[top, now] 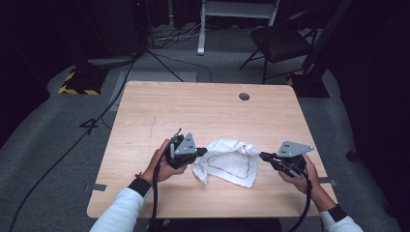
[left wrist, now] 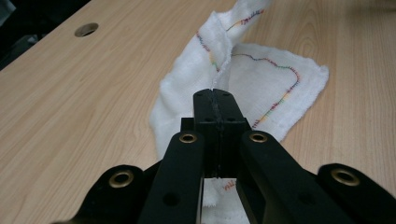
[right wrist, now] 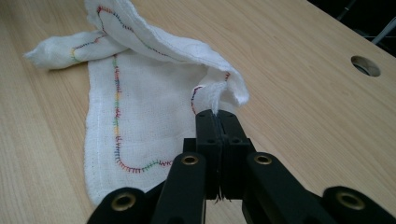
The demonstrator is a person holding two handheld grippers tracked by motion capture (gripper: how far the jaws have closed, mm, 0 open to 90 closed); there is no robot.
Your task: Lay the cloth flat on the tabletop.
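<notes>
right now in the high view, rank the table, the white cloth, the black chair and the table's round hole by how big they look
1. table
2. black chair, though it stands farther back, so it looks smaller than it is
3. white cloth
4. round hole

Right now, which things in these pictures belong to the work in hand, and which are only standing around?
Part of the work:
- white cloth with coloured stitching
- left gripper, shut on a cloth edge
- right gripper, shut on a cloth edge
- wooden table under it

Just around:
- black chair
- floor cables
- white frame leg
</notes>
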